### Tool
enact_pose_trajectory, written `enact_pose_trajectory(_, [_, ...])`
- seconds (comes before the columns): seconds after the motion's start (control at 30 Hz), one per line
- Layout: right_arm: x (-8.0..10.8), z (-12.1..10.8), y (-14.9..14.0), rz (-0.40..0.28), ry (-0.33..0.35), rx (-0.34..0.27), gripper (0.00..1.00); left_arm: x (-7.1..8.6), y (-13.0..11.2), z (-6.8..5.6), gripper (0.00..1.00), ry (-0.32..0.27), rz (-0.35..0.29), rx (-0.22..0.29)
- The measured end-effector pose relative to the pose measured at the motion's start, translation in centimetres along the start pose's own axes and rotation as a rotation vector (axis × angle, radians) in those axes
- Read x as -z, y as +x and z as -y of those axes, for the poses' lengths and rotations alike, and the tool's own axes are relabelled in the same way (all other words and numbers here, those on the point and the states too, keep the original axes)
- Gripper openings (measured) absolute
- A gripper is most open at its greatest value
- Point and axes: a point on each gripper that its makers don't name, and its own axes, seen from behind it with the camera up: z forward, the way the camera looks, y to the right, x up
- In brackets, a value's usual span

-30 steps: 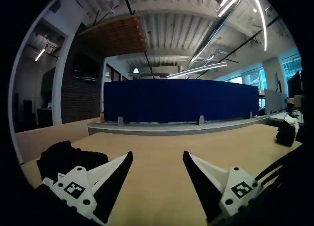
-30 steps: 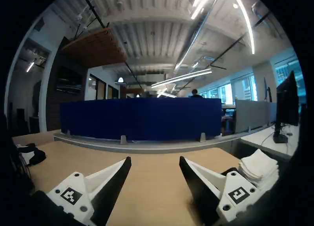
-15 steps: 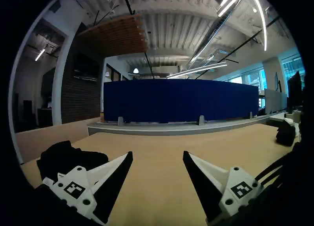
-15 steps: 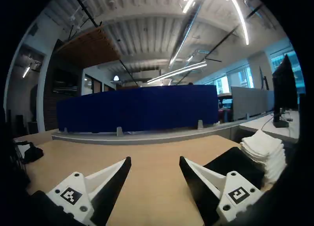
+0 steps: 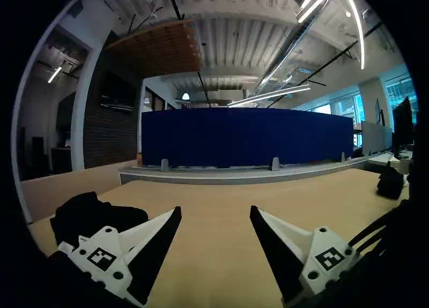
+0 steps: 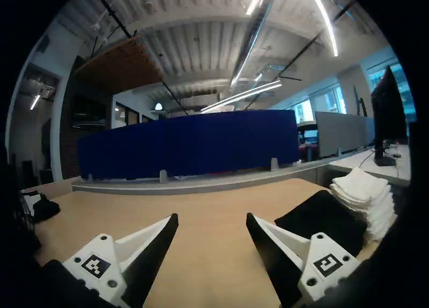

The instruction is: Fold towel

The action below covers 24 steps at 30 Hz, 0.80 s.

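Left gripper (image 5: 214, 208) released, nothing held, over smooth pale wood table (image 5: 214, 193), crumpled black towel (image 5: 91, 214) heaped just beside its left finger, right gripper (image 6: 212, 216) released, nothing held, flat black towel (image 6: 322, 222) beside its right finger, next to a neat stack of folded white towels (image 6: 367, 198), matte blue partition (image 6: 187, 144) behind.

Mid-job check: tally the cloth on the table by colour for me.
Black: 2, a crumpled pile by the left tool and a flat towel by the right tool
White: 1, a folded stack
Total: 3
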Motion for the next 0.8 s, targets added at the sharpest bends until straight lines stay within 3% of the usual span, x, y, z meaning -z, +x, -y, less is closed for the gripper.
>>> enact_pose_trajectory(0.37, [0.1,1.0,-0.4,-0.020,0.016,0.077,0.98,-0.1,0.0,-0.1,0.95,0.000,0.000,0.000])
enact_pose_trajectory(0.8, [0.3,1.4,-0.6,-0.016,0.017,0.097,0.98,-0.1,0.1,-0.1,0.95,0.000,0.000,0.000])
